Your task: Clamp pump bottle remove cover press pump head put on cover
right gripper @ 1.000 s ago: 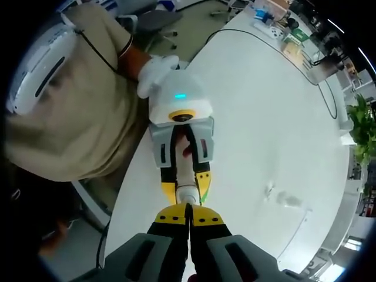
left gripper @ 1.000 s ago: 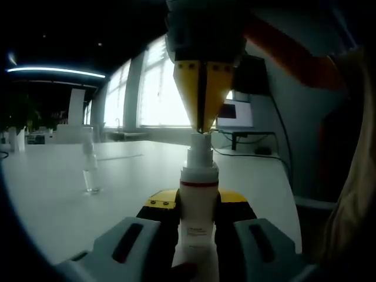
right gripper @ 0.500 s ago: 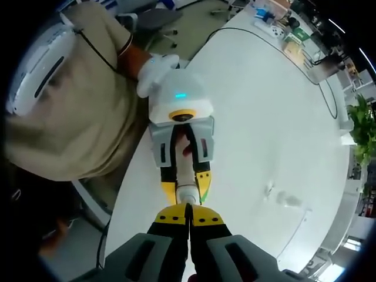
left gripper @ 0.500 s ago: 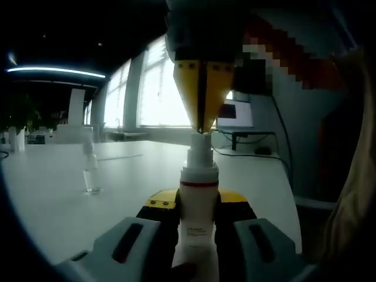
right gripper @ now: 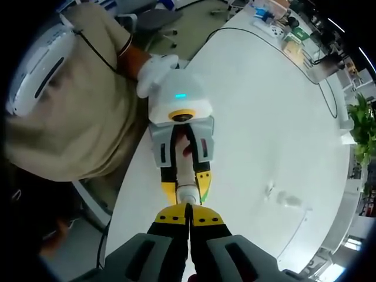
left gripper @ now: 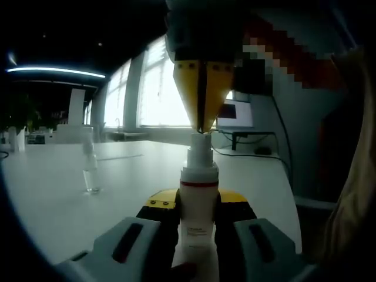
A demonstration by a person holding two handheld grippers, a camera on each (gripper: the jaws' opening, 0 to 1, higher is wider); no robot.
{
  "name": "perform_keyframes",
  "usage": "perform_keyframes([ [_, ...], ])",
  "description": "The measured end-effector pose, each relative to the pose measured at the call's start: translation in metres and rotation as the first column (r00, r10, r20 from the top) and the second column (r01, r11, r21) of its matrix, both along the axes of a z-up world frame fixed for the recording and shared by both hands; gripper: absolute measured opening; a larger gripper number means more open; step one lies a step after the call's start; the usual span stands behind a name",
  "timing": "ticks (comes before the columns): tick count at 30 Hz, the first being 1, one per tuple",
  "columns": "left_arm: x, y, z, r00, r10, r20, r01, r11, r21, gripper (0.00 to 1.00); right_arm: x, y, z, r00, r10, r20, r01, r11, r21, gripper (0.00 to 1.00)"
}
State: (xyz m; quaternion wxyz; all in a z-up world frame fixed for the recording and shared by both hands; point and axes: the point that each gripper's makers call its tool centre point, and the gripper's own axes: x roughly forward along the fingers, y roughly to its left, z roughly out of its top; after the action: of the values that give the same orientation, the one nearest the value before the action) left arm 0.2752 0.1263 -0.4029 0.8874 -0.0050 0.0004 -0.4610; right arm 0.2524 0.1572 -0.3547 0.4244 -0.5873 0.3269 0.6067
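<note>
The pump bottle (left gripper: 198,202), white with a red band below its neck, stands upright between the two jaws of the left gripper (left gripper: 198,235), which pinch its body from both sides just above the white table (left gripper: 53,205). From above, the right gripper (left gripper: 202,126) comes down with its yellow jaws pressed together, their tips touching the top of the pump head (left gripper: 199,141). In the right gripper view the same bottle (right gripper: 186,191) sits just past the closed tips of the right gripper (right gripper: 188,218), with the left gripper (right gripper: 185,179) reaching in from the far side and a white-gloved hand (right gripper: 154,70) on its housing. The clear cover (left gripper: 90,170) stands by itself on the table, well apart from the bottle, to the left in the left gripper view. The tabletop is broad, white and rounded at its edge. Beyond it are bright windows (left gripper: 155,88), a ceiling light strip (left gripper: 56,71), and a dark monitor (left gripper: 235,114) with cables on a desk. A leafy plant (right gripper: 361,126) stands past the table's far edge, and small boxes (right gripper: 282,23) lie near another end.
</note>
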Motion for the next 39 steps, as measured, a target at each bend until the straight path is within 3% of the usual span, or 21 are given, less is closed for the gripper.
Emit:
perform_keyframes([
  [20,0.0,0.0,0.0,1.0,-0.001,-0.002,0.001,1.0,-0.001,0.14,-0.003,-0.001,-0.007,1.0,-0.025,-0.016,0.024,1.0,-0.016,0.0],
  [28,0.0,0.0,0.0,1.0,0.0,-0.001,0.0,1.0,-0.001,0.14,0.008,-0.006,-0.003,1.0,-0.022,-0.012,0.022,1.0,-0.019,0.0],
  [39,0.001,0.001,0.0,1.0,0.0,-0.001,0.0,1.0,-0.001,0.14,-0.004,-0.006,-0.003,1.0,-0.023,0.007,0.023,1.0,-0.007,0.0],
])
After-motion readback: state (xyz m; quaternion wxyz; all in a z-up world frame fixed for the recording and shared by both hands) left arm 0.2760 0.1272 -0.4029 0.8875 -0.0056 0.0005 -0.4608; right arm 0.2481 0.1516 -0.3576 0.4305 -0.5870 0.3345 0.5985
